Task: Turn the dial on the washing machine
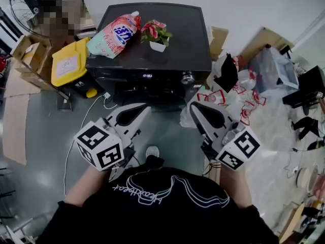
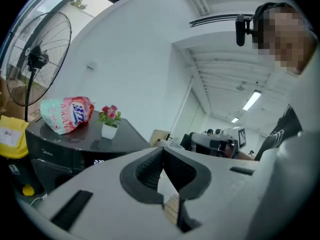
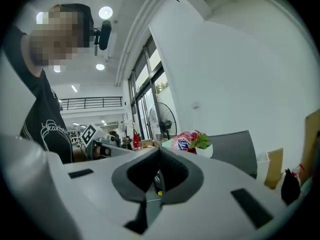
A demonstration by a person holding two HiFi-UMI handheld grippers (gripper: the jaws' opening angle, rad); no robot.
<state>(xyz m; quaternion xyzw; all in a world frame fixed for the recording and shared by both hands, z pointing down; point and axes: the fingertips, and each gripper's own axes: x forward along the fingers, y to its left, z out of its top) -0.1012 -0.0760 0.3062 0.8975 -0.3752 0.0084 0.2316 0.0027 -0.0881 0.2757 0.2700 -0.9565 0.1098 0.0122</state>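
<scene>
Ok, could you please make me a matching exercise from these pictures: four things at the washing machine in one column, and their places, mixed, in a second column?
Things:
1. detergent bag
2. potted flower
3. yellow container
4. dial

Places:
A. on the front panel of the washing machine, near its right end
B. beside the machine, past its left side in the head view
C. lying on the machine's top, at the left
D. standing on the machine's top, near the middle

Pairs: 1-C, 2-D, 3-B, 4-A
</scene>
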